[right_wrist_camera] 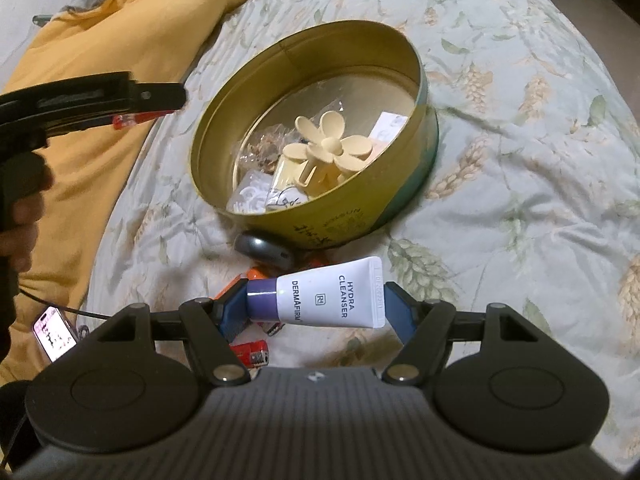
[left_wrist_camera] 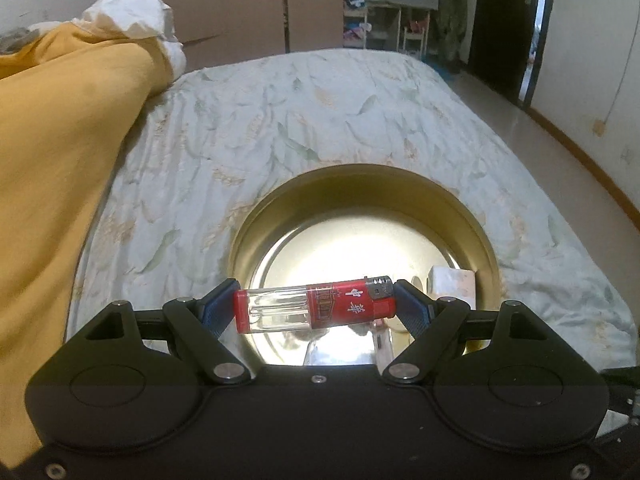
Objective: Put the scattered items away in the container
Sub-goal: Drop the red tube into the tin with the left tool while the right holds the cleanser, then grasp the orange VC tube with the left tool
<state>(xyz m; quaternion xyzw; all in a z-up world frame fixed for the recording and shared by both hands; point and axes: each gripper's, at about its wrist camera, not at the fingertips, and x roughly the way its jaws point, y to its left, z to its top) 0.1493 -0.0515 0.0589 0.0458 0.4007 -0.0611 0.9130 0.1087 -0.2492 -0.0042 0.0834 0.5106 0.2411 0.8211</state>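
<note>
While tin [right_wrist_camera: 248,104] at frame centre already holds flower clip [right_wrist_camera: 326,148] and small packets, left gripper [left_wrist_camera: 316,306] clamps red lighter [left_wrist_camera: 316,304] over it; right gripper [right_wrist_camera: 316,306] clamps cleanser tube [right_wrist_camera: 332,296] nearby. Left on bed below tin: grey case [right_wrist_camera: 264,248], batteries [right_wrist_camera: 252,350].

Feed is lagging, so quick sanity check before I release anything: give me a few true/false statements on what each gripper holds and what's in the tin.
1. The left gripper holds a red lighter. True.
2. The right gripper is open. False: it is shut on a white tube.
3. A flower hair clip lies in the tin. True.
4. The tin stands on a wooden table. False: it sits on the bedspread.
5. A phone lies lit on the bed. True.
</note>
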